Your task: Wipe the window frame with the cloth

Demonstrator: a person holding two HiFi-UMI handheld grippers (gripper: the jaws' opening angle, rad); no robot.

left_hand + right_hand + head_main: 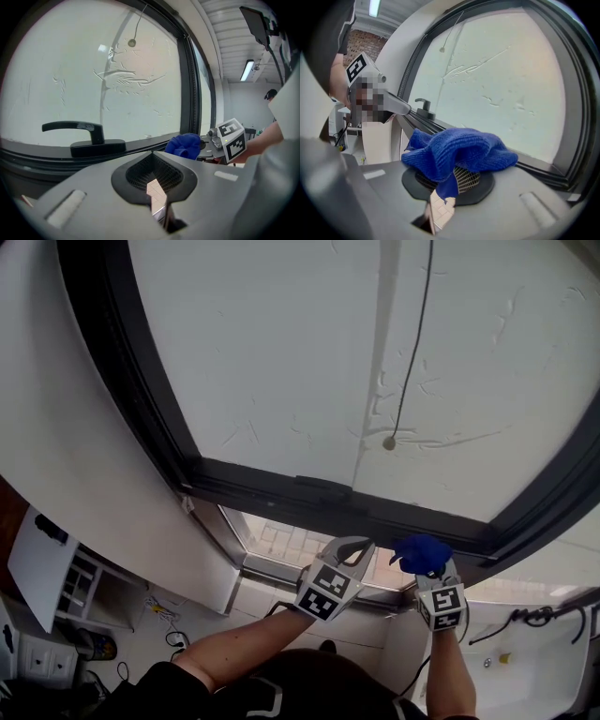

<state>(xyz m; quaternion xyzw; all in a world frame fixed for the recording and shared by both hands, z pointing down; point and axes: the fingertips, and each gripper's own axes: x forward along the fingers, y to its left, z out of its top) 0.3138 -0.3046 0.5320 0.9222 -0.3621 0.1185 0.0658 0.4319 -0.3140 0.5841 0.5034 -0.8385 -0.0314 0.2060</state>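
The window frame point(309, 493) is dark grey around frosted glass. Its lower rail crosses the head view just above both grippers. My right gripper point(433, 570) is shut on a bunched blue cloth point(422, 552), which sits right under that rail. In the right gripper view the cloth point(459, 147) drapes over the jaws, with the frame point(543, 164) close behind it. My left gripper point(349, 546) is beside it on the left, shut and empty, just below the rail. The left gripper view shows the black window handle point(75, 126), and the cloth point(185, 144) at the right.
A thin cord with a small bead point(389, 442) hangs in front of the glass. A white wall panel point(75, 437) flanks the frame's left side. Below are a white shelf unit point(56, 568), cables on the floor point(164, 615), and a white basin point(534, 652) at the right.
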